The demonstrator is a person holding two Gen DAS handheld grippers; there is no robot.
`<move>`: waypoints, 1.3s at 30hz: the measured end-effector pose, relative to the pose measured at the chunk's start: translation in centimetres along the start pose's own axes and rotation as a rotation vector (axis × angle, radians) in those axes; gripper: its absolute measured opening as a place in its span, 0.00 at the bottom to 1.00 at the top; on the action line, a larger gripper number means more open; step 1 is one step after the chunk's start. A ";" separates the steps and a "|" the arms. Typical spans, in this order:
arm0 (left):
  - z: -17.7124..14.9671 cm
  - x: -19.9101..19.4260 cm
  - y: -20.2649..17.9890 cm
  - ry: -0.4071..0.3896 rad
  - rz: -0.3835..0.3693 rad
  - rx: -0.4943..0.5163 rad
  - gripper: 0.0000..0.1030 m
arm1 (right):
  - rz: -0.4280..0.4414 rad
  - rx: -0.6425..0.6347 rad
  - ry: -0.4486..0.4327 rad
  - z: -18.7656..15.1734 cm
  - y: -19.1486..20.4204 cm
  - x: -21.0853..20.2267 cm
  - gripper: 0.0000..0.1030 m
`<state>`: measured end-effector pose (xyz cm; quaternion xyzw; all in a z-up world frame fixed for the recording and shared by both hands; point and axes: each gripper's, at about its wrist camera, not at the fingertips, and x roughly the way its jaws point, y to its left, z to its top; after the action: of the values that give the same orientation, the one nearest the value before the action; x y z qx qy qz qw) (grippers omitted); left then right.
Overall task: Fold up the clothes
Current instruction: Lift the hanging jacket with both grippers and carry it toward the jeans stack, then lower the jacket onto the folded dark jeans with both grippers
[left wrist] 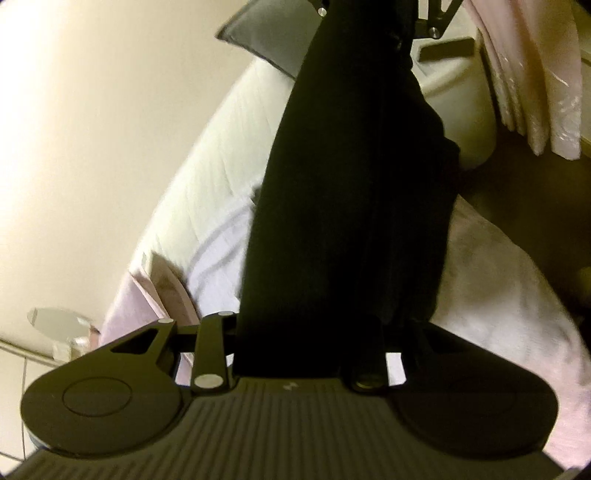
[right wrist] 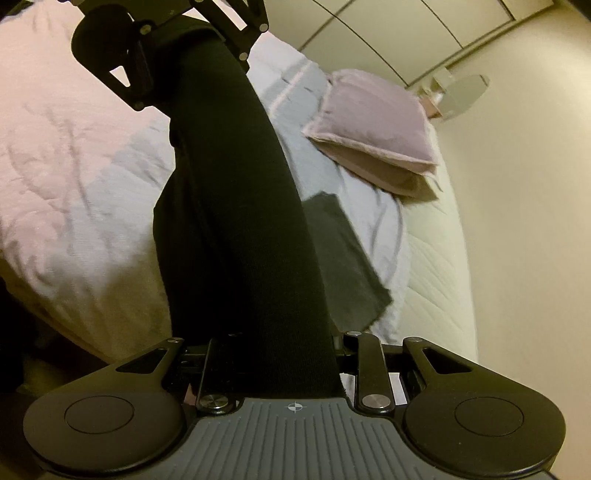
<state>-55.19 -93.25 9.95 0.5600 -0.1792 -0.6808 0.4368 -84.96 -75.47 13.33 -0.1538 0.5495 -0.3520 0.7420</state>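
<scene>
A long black garment (left wrist: pixel 351 184) hangs stretched between my two grippers above the bed. In the left wrist view it runs from my left gripper (left wrist: pixel 310 354), shut on its near end, up to my right gripper (left wrist: pixel 373 14) at the top edge. From the right wrist camera the same black garment (right wrist: pixel 240 221) leaves my right gripper (right wrist: pixel 280 369), shut on it, and reaches the left gripper (right wrist: pixel 177 40) at the top left. The cloth hides the fingertips of both grippers. Part of the garment sags in folds along one side.
Below lies a bed with a pale quilt (right wrist: pixel 74 184) and a bare mattress edge (right wrist: pixel 436 277). A pink pillow (right wrist: pixel 373 125) and a flat dark grey folded item (right wrist: pixel 343 251) rest on it. A cream wall (left wrist: pixel 92 129) borders the bed. Pink plastic-wrapped items (left wrist: pixel 535 74) hang nearby.
</scene>
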 end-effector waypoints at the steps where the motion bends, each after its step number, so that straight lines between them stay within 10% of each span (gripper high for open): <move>1: 0.2 0.3 0.8 -0.013 0.008 0.002 0.30 | -0.014 0.006 0.005 0.1 -0.9 0.0 0.26; 12: 2.1 7.7 10.9 -0.050 0.119 0.021 0.30 | -0.102 0.018 -0.023 1.2 -11.5 4.1 0.26; 23: 4.6 21.1 20.4 0.078 0.300 -0.076 0.29 | -0.176 -0.117 -0.203 2.1 -27.7 17.5 0.26; 27: 3.5 26.5 17.1 0.114 0.250 -0.095 0.30 | -0.170 -0.120 -0.257 -0.4 -27.7 23.2 0.27; 32: -0.2 35.3 4.9 0.248 -0.018 -0.076 0.33 | 0.044 -0.153 -0.133 -6.3 -18.3 33.4 0.27; 39: -2.3 34.0 0.6 0.203 0.015 -0.028 0.43 | 0.080 -0.171 -0.113 -9.9 -13.1 35.8 0.46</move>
<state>-52.56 -120.04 -10.93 0.6185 -0.1285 -0.6200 0.4655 -93.44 -107.84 -7.40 -0.2142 0.5404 -0.2649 0.7694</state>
